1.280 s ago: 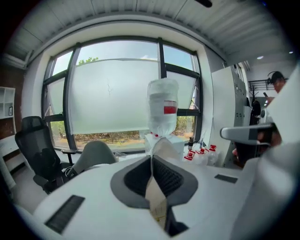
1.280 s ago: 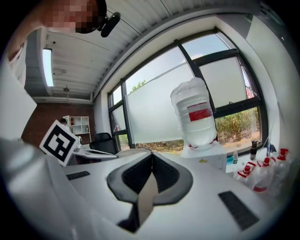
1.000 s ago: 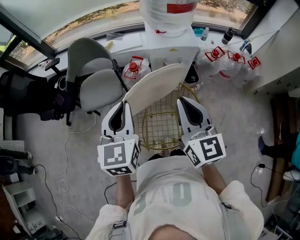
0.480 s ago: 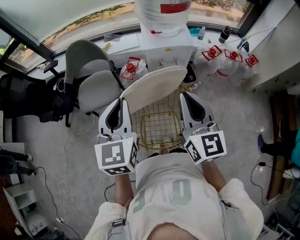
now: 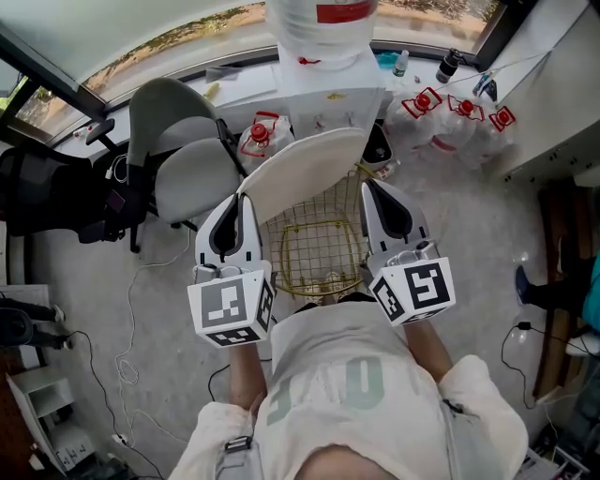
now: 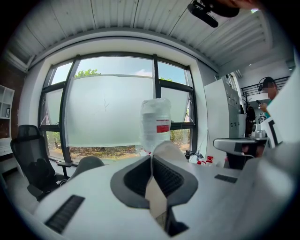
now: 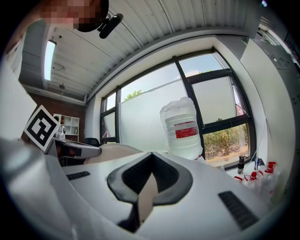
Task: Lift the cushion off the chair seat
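Both pairs of jaws are closed. The left gripper [image 5: 247, 203] [image 6: 151, 157] pinches the lower left edge of the cushion [image 5: 305, 173] [image 6: 167, 149], and a cream strip of it shows between the pads. The right gripper [image 5: 367, 186] [image 7: 151, 154] has its tips together just beside the cushion's right end. A pale strip shows behind those tips, but I cannot tell whether it is the cushion or whether the tips touch it.

The cushion is a flat, cream-coloured oval with a smooth, plain surface. It is tilted, with its left end low at the left jaws and its right end higher and farther from the person. It is up off the gold wire chair [image 5: 314, 251], whose open mesh seat lies bare beneath it between the two grippers.

Things crowd close around the chair:
- A white water dispenser [image 5: 339, 94] stands right behind the cushion, with a large clear jug [image 5: 321, 17] [image 7: 182, 126] on top. This is the nearest thing in the cushion's way.
- A big bottle with a red handle [image 5: 267, 137] sits on the floor beside the dispenser.
- A grey office chair [image 5: 187, 161] stands just to the left, and a black chair [image 5: 47, 192] is farther left.
- More red-capped bottles [image 5: 459, 111] cluster to the right by a white cabinet.
- Thin cables [image 5: 131, 309] trail over the grey floor.
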{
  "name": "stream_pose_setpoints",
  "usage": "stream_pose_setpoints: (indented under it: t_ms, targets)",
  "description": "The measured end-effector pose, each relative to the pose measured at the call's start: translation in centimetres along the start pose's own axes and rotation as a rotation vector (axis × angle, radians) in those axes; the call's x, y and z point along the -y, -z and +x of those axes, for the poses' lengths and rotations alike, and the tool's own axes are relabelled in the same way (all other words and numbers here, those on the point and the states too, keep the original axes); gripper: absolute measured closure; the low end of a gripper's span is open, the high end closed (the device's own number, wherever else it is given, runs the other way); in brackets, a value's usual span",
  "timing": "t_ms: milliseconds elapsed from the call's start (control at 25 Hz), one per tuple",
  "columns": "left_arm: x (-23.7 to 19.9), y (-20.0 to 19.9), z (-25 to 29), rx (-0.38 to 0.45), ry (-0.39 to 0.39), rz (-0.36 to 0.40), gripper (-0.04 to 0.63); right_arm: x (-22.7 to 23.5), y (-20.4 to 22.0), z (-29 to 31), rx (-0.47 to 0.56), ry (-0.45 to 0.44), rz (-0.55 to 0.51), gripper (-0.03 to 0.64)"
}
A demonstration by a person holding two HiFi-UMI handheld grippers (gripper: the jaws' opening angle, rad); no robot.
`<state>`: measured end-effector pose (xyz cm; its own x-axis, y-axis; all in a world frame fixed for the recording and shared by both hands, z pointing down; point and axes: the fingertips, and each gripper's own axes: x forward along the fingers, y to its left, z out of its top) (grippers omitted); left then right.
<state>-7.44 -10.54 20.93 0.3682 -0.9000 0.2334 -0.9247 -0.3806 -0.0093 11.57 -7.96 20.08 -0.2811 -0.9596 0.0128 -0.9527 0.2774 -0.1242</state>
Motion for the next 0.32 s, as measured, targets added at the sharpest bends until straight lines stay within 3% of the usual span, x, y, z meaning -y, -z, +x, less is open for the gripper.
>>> stream_pose_setpoints:
  t_ms: [320]
  targets:
    - [0.33, -0.21, -0.69, 0.015, -0.005, 0.006, 0.569, -0.08, 0.04, -0.61, -0.001, -0.016, 0.039, 0.602]
